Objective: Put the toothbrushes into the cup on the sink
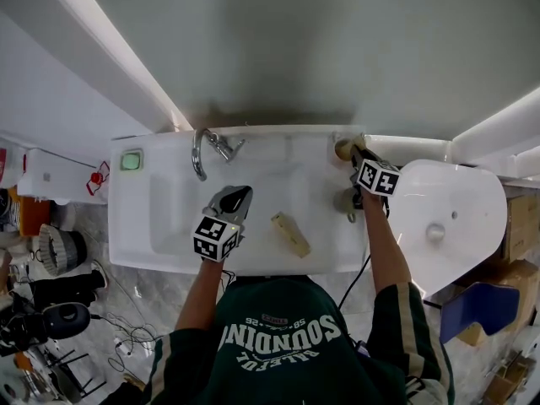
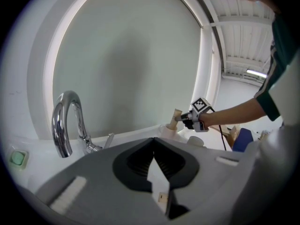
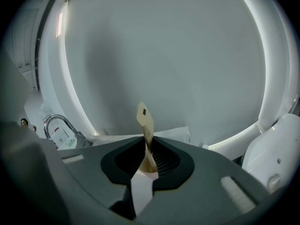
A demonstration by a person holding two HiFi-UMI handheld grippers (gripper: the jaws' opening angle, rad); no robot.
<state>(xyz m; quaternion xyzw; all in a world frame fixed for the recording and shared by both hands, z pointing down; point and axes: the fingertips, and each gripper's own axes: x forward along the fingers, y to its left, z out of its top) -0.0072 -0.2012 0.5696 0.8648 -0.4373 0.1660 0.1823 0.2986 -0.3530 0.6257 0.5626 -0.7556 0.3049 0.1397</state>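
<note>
My right gripper (image 1: 355, 156) is at the back right corner of the white sink (image 1: 135, 226), shut on a beige toothbrush (image 3: 146, 122) that stands up between its jaws. The left gripper view shows that toothbrush (image 2: 177, 116) just above the pale cup (image 2: 167, 131) on the sink's rim. In the head view the cup (image 1: 343, 148) sits right at the gripper's tip. A second beige piece (image 1: 289, 234), seemingly another toothbrush, lies in the basin near the front. My left gripper (image 1: 240, 196) hovers over the basin's middle, jaws together with nothing between them.
A chrome faucet (image 1: 201, 152) rises at the sink's back left, with a green item (image 1: 131, 160) in the back left corner. A small dark object (image 1: 346, 201) lies on the right rim. A white rounded fixture (image 1: 447, 218) stands to the right. Clutter covers the floor on the left.
</note>
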